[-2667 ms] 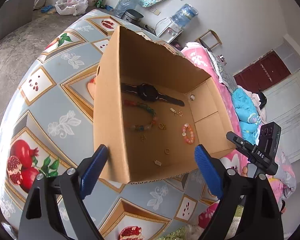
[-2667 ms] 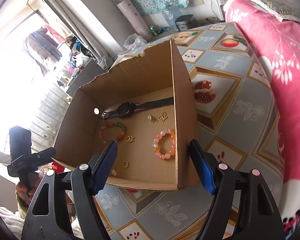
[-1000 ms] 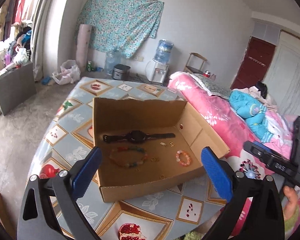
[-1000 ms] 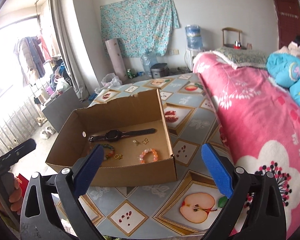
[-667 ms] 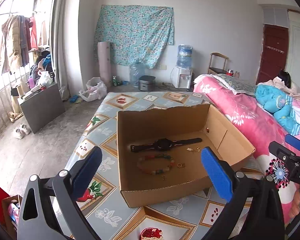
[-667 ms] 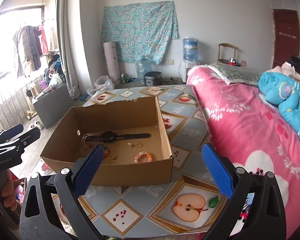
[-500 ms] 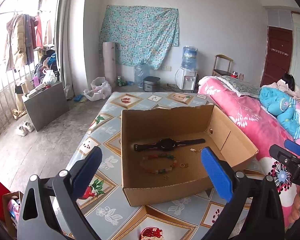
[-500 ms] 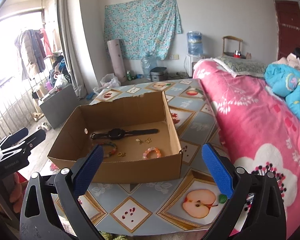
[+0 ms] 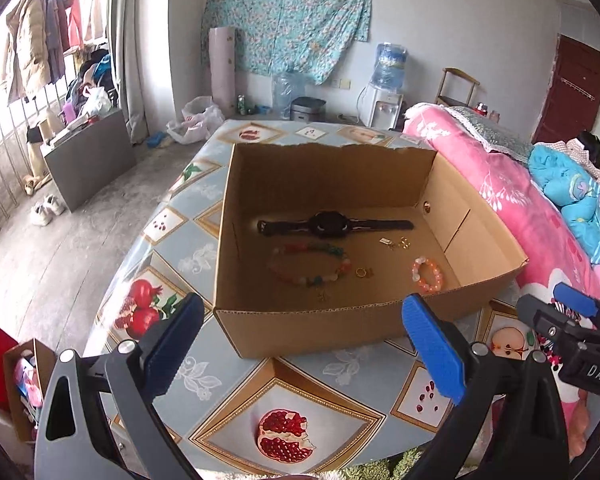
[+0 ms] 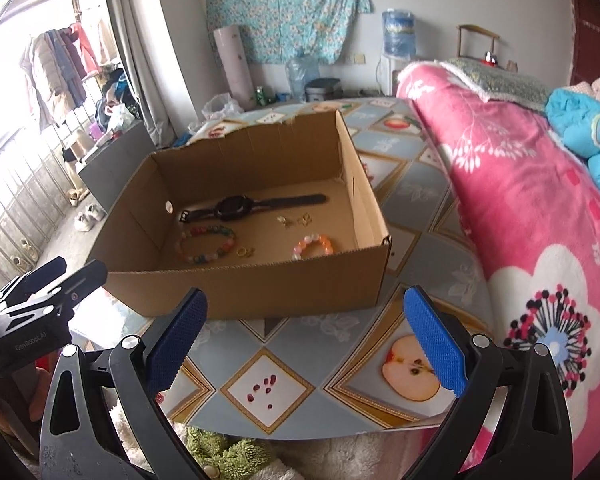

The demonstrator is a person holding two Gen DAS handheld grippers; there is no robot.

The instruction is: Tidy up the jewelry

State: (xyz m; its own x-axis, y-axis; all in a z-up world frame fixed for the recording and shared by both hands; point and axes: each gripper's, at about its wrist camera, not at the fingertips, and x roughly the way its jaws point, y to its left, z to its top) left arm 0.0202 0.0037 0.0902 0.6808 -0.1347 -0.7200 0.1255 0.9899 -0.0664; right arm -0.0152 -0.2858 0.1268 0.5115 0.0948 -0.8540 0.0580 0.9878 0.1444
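Observation:
An open cardboard box (image 9: 300,328) (image 10: 260,284) sits on a table with a fruit-patterned cloth. Inside lie a black watch (image 9: 332,225) (image 10: 236,206), a multicoloured bead bracelet (image 9: 310,266) (image 10: 208,245), a pink bead bracelet (image 9: 427,274) (image 10: 314,246), small gold rings (image 9: 363,272) (image 10: 245,252) and gold earrings (image 9: 398,243) (image 10: 296,220). My left gripper (image 9: 304,344) stands open and holds nothing, in front of the box's near wall. My right gripper (image 10: 306,334) is also open with nothing in it, short of the box. Each gripper shows at the edge of the other's view.
A pink flowered bedspread (image 10: 520,184) runs along the table's right side, with a blue bundle (image 9: 572,196) on it. A grey cabinet (image 9: 88,160) and shoes (image 9: 46,208) stand on the floor to the left. A water dispenser (image 9: 386,92) is at the back wall.
Both grippers have pulled back and up from the box and levelled out; more of the room now shows. Their jaws stay open. The jewellery in the box has not moved.

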